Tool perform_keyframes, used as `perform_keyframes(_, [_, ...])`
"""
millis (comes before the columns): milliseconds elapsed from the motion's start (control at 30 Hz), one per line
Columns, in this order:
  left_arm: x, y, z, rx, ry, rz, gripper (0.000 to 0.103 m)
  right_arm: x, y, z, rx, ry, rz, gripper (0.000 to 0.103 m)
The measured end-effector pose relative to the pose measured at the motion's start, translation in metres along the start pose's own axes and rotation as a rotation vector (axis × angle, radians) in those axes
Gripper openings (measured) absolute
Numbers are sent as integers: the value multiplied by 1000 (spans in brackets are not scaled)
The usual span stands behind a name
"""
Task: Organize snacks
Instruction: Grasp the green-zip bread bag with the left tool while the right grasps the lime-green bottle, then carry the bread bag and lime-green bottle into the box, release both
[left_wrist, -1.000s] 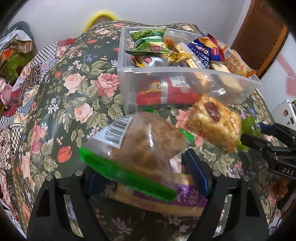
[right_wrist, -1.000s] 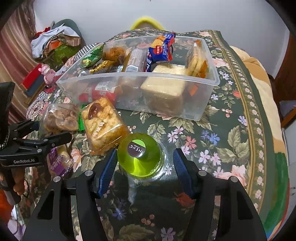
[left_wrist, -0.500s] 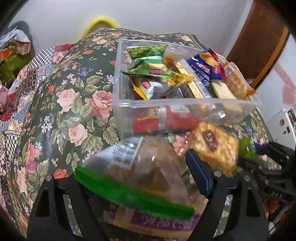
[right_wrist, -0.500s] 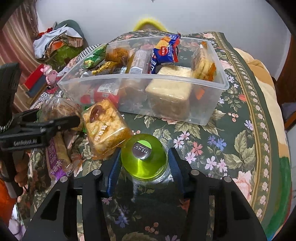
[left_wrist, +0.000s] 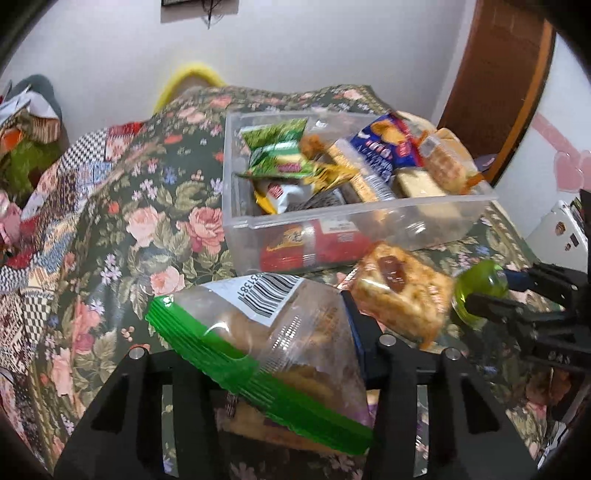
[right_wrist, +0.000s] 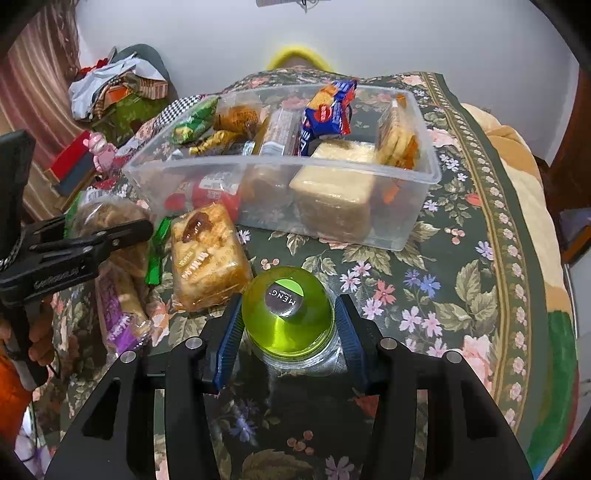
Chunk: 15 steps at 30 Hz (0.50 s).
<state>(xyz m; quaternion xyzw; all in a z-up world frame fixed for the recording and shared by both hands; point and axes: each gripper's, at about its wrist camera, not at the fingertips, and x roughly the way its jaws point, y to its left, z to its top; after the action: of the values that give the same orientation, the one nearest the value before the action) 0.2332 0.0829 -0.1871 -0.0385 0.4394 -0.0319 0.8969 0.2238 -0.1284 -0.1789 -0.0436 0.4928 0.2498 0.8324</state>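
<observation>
- My L gripper (left_wrist: 258, 354): clamped on clear snack bag w/ green zip strip (left_wrist: 280, 332), barcode label up, held above floral tablecloth (left_wrist: 122, 236), just short of bin.
- My R gripper (right_wrist: 288, 325): blue pads pressed on both sides of green jelly cup (right_wrist: 288, 314), dark "MENG" label facing cam; cup sits on cloth.
- Clear plastic bin (right_wrist: 424, 177): on cloth, beyond both grippers, holding assorted pkts.
- Wrapped pastry w/ red date (right_wrist: 207, 254): on cloth betw. bag & cup, beside bin's front wall.
- Purple-wrapped pkt (right_wrist: 118, 314): on cloth under L gripper.

Floral-cloth table (right_wrist: 461, 280), clear snack bin (right_wrist: 424, 177), wrapped pastry (right_wrist: 207, 254), purple packet (right_wrist: 118, 317) directly on it
</observation>
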Motion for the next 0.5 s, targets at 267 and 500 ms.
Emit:
perform_keyframes(267, [-40,-14,16,14,-82,-22,46,-28,-3,13,3,-82,-9,46])
perform_keyframes(500, [-54,-29,47,29,-159,-48,46,-46,-7,33,9,-156,-29,46])
